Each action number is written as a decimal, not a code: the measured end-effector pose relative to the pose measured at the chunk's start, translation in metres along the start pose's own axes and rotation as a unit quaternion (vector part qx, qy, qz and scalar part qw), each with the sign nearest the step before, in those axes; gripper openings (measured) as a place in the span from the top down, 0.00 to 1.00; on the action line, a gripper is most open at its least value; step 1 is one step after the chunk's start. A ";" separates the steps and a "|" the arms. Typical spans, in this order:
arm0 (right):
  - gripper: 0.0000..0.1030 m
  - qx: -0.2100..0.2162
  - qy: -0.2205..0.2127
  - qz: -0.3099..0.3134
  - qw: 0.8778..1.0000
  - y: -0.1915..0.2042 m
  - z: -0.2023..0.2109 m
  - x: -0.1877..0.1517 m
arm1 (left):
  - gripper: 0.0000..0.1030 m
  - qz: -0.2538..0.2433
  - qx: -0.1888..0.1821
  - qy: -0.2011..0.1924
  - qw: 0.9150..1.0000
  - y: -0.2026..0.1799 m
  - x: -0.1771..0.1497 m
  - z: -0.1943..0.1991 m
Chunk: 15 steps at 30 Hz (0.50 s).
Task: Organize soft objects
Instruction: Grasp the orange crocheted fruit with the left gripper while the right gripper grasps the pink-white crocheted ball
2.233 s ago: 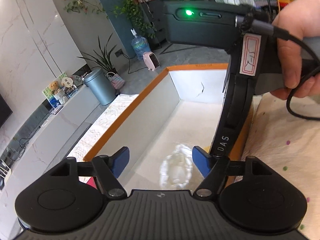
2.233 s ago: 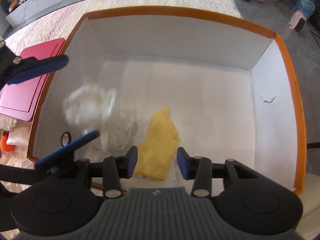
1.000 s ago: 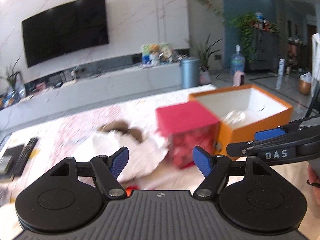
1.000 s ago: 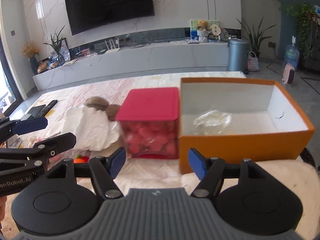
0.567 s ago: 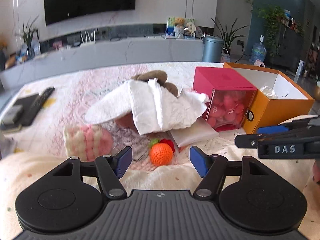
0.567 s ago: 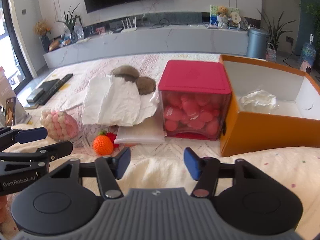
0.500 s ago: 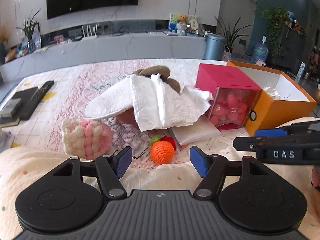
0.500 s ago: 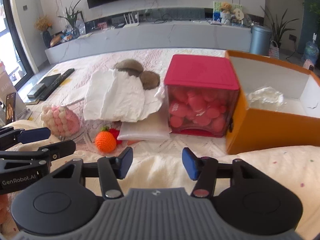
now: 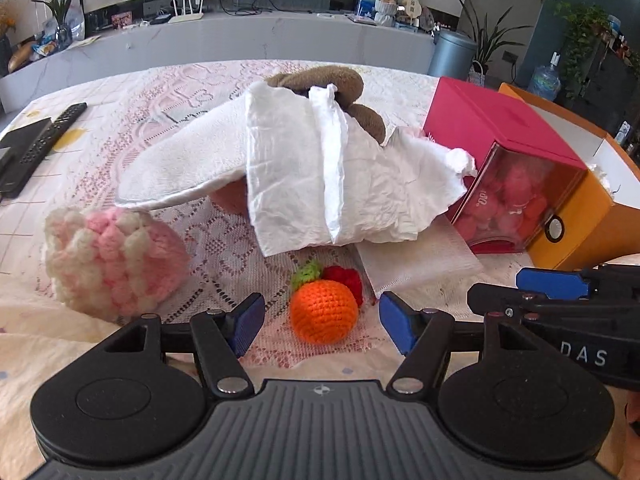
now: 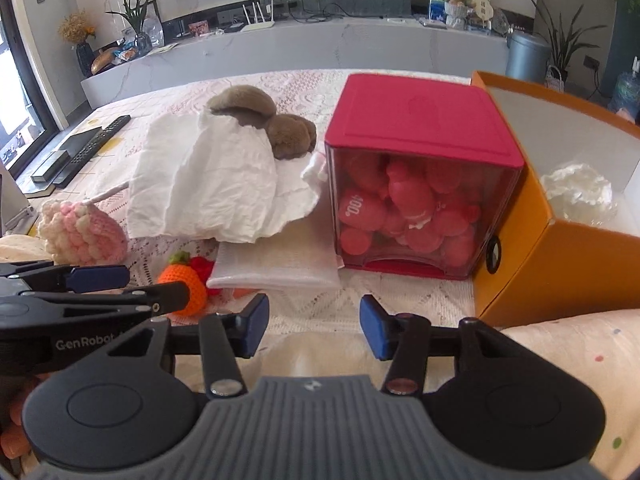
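Note:
An orange crocheted ball [image 9: 323, 314] lies on the lace cloth just ahead of my open left gripper [image 9: 322, 320], between the lines of its blue pads and untouched. A red crocheted piece [image 9: 346, 280] sits behind the ball. A pink-and-white crocheted lump [image 9: 112, 260] lies to the left. White cloths [image 9: 320, 176] are draped over a brown plush [image 9: 320, 78]. My right gripper [image 10: 314, 326] is open with nothing in it, near a folded white cloth [image 10: 276, 268]. The orange box [image 10: 560, 264] on the right holds a crumpled white thing [image 10: 576, 192].
A clear box with a red lid [image 10: 420, 120], full of pink items, stands between the cloth pile and the orange box. Remote controls [image 9: 48, 132] lie at the far left. A cream blanket [image 9: 60, 336] covers the near edge. The left gripper [image 10: 136, 286] shows at the right wrist view's lower left.
Both views swung away from the orange box's inside to the pile of soft things. Both grippers then sank and came closer to it, and their jaws narrowed a little.

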State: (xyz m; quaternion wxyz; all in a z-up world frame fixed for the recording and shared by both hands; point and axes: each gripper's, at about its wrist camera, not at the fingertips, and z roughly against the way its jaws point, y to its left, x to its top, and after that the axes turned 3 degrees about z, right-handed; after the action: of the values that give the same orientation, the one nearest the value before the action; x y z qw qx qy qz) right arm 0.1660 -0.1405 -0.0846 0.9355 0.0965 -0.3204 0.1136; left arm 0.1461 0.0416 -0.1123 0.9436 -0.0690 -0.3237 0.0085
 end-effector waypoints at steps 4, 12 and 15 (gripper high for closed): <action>0.51 0.004 0.002 0.000 1.000 -0.003 -0.008 0.003 | 0.46 -0.001 0.013 0.040 0.999 -0.001 0.003 -0.019; 0.51 0.022 0.003 0.005 1.000 -0.002 -0.015 0.003 | 0.55 -0.004 0.013 0.045 0.999 -0.004 -0.001 -0.022; 0.51 0.027 0.000 0.008 1.000 0.000 -0.014 0.003 | 0.55 0.004 0.011 0.029 1.000 -0.002 -0.003 -0.012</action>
State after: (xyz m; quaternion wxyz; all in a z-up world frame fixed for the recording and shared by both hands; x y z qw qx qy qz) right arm 0.1765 -0.1360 -0.0935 0.9316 0.1191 -0.3181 0.1298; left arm 0.1512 0.0375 -0.1231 0.9533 -0.0598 -0.2956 0.0135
